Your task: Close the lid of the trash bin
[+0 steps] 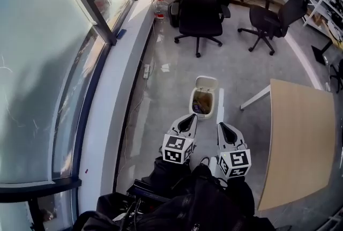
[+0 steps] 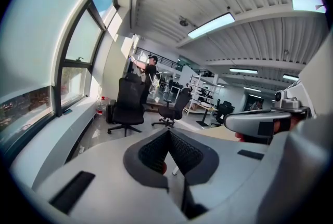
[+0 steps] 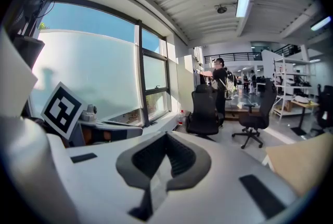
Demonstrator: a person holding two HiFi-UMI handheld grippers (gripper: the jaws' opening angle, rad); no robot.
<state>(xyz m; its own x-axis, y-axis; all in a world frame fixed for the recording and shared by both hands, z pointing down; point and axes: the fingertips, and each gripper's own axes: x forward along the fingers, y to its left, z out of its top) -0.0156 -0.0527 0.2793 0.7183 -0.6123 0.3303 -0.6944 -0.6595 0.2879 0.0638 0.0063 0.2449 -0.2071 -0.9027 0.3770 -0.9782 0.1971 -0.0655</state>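
The left gripper (image 1: pixel 189 117) and right gripper (image 1: pixel 221 127) are hovering, both pinched closed and empty. The trash bin (image 1: pixel 192 101) is sitting on the floor just ahead, its lid (image 1: pixel 206 83) hanging open at the far side, the left looking slightly nearer.

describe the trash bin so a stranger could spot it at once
Between the window wall on the left and the wooden table on the right, the trash bin stands on the grey floor. It is the only small white container there, its lid flipped up.

Bright daylight through window (image 1: pixel 48 64); ceiling strip light (image 2: pixel 210 25) glaring; fisheye-warped edges.
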